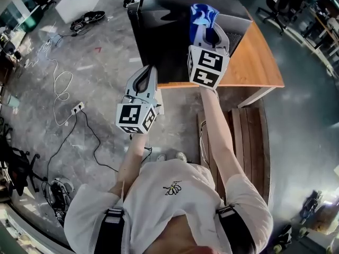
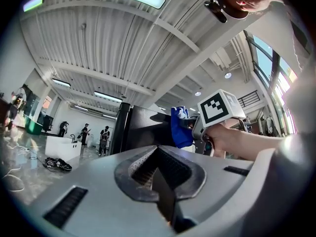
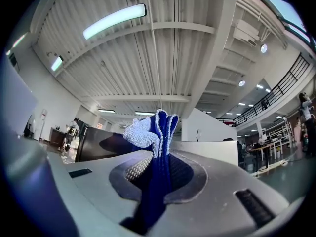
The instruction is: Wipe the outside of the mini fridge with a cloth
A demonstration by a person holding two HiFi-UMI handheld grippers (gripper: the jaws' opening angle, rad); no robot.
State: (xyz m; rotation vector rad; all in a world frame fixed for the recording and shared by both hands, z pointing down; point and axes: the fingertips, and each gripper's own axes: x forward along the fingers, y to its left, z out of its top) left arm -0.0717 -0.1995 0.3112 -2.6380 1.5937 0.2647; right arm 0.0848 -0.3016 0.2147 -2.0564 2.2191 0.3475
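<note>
Left gripper (image 2: 162, 184): your jaws are pressed together with nothing between them.
Left gripper, place: in the head view you hold it (image 1: 145, 74) over the floor, just off the near left corner of the mini fridge (image 1: 164, 30), apart from it.
Right gripper (image 3: 157, 179): your jaws are clamped on the blue cloth (image 3: 154, 132), which runs down between them and stands out past the tips in a crumpled bunch.
Right gripper, place: from the head view it (image 1: 211, 35) sits over the right part of the fridge's black top, with the cloth (image 1: 203, 14) ahead of the jaw tips.
Cloth and fridge: you cannot tell from any view whether the cloth touches the fridge.
Mini fridge: black and box-shaped, standing against the left end of a wooden table (image 1: 262, 62).
Floor (image 1: 100, 73): grey and marbled, with loose cables (image 1: 61, 86) lying to your left.
</note>
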